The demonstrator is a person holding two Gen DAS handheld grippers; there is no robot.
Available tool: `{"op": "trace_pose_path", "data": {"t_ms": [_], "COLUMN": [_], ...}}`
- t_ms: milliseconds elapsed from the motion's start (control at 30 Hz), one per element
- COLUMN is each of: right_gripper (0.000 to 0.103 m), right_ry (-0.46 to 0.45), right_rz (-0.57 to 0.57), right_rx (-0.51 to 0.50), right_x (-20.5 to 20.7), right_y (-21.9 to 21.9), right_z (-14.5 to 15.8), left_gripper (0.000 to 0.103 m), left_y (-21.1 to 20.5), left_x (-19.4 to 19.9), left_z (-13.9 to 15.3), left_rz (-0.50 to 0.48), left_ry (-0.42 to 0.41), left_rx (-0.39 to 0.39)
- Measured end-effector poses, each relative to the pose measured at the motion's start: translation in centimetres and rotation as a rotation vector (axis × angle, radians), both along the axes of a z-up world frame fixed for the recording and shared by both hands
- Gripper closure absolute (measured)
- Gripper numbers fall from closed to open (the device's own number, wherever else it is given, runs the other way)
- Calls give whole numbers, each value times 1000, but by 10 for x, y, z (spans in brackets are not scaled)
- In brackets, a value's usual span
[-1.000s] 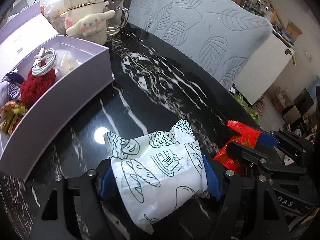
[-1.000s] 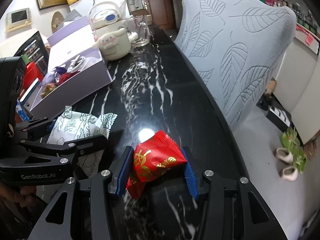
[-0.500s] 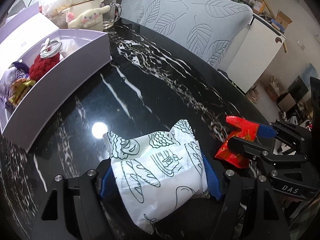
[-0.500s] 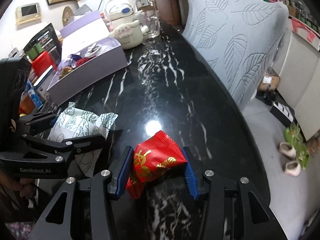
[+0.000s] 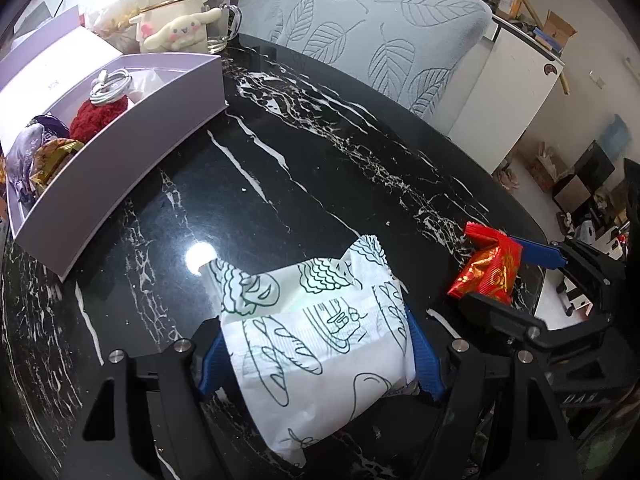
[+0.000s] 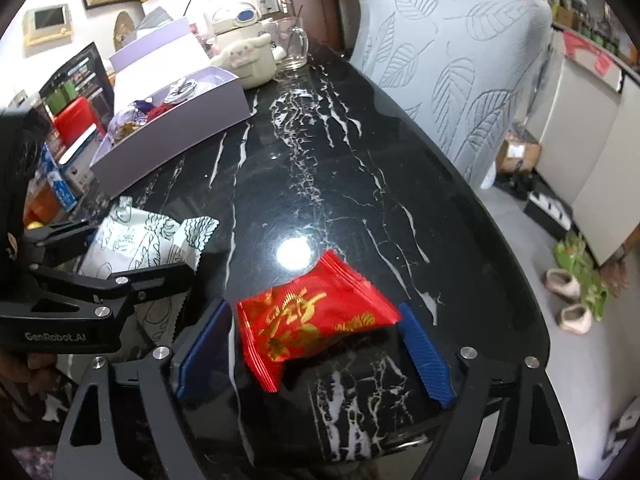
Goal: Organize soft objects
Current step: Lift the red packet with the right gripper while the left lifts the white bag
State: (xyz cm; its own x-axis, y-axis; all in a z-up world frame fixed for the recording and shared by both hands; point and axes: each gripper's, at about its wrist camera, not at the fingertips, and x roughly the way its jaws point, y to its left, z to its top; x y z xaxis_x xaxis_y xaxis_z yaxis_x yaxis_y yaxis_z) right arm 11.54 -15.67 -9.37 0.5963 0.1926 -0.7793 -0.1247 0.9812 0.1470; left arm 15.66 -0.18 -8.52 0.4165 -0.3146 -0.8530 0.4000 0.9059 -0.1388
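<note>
Right gripper [image 6: 316,344] with fingers just sprung apart around the red packet [image 6: 316,316], which lies loose on the black tabletop [image 6: 320,184], one blue pad barely at its edge. Left gripper [image 5: 316,356] clamped on the white printed pouch [image 5: 320,336], held low above the tabletop. Best to back the right fingers straight off without dragging the packet, then carry the pouch over to the lilac box [image 5: 132,144] and over its near wall.
</note>
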Motion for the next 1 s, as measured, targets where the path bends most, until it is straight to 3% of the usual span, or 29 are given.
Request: {"op": "trace_pose_path", "data": {"t_ms": [267,400,467,500,533,1000], "right_gripper": [12,49,55,65,68,76], "right_ry": [-46,-69,-69,-72,-74,-69], "right_rz": [-14,-36,-39,-38,-40,-5], "right_rx": [-94,-124,-122,-124,-121,-66], "right_x": [0,1,2,2,2,-2], "right_y": [15,15,13,12,11,10], "right_z": [-6,-3,-2,-2,-2,0], "left_gripper": [28,28,28,28,28,29], "left_y": [1,1,1,1,1,8], "left_x": [0,-1,-1,-2,-2,-10], "left_z": [-2,-2,-1,-1,-1,1], "left_rz": [-7,-13,-17,-18,-19,-19], "left_ry": [-2,-5,-6,-7,-8,-18], "left_rx": [0,-2,-4,-4,-4,-7]}}
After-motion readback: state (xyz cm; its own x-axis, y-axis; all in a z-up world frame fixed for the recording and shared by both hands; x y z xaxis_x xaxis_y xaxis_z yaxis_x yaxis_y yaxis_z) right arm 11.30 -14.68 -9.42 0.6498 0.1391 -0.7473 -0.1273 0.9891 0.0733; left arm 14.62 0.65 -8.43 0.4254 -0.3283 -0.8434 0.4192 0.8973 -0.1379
